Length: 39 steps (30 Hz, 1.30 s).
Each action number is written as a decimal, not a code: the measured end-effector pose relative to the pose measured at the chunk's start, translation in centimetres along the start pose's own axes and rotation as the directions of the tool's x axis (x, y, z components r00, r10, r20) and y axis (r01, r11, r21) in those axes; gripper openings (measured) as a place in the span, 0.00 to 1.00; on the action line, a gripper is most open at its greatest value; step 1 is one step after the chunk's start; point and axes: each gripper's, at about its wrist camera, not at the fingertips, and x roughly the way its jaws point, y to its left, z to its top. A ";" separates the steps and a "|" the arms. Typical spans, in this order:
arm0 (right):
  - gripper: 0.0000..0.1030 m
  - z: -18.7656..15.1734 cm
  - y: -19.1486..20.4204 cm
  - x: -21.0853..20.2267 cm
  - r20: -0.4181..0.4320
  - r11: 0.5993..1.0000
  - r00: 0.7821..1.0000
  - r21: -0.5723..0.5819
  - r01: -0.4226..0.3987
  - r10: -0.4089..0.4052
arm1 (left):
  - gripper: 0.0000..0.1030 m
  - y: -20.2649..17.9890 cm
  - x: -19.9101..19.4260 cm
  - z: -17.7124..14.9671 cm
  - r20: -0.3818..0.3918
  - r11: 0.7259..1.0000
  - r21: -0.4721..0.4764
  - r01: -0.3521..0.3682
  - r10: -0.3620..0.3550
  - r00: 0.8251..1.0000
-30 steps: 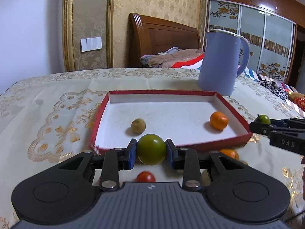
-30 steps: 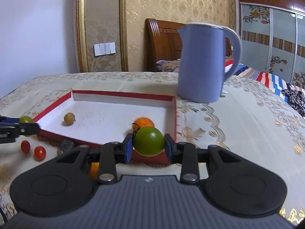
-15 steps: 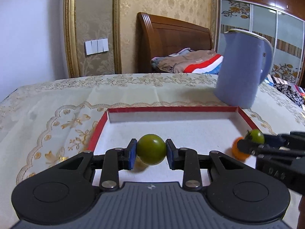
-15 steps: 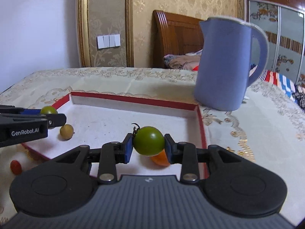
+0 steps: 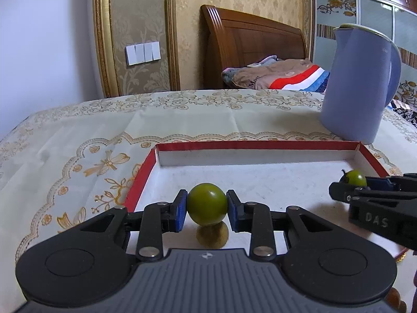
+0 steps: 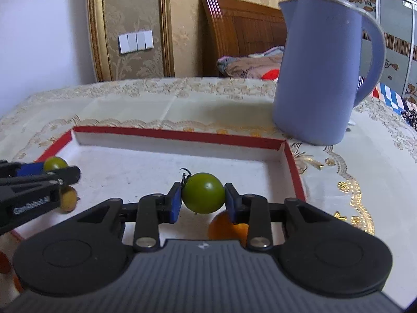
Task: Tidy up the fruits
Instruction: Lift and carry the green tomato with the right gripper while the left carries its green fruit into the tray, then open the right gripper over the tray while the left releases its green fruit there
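Here, both grippers low over tray (image 5: 146,172).

Right gripper (image 5: 351,182): "DAS". Left gripper (image 6: 56,168): blurred, perhaps "GenRobot.AI".

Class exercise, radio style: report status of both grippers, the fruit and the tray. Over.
Left gripper shut on green tomato. Right gripper shut on stemmed green tomato. Both over red-rimmed tray. Yellowish fruit and orange fruit lie beneath.

Gold damask wallpaper (image 5: 146,26), wooden headboard (image 5: 247,49), white switch panel (image 5: 142,53), patterned wardrobe doors (image 5: 365,13).
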 end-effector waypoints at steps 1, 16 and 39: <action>0.32 0.0 0.1 0.1 0.000 1.000 1.000 -0.004 0.005 -0.005 | 0.30 0.0 0.2 0.1 -0.007 1.000 0.002 0.002 -0.002 1.000; 0.31 0.8 -0.7 2.5 -0.056 0.999 0.998 0.037 0.021 -0.019 | 0.30 0.7 2.9 -0.1 -0.070 0.999 -0.030 -0.019 0.017 0.997; 0.70 0.5 -0.9 0.3 0.056 0.998 0.997 0.044 0.042 -0.044 | 0.62 1.5 0.0 -0.2 0.079 0.997 -0.062 -0.051 0.056 0.995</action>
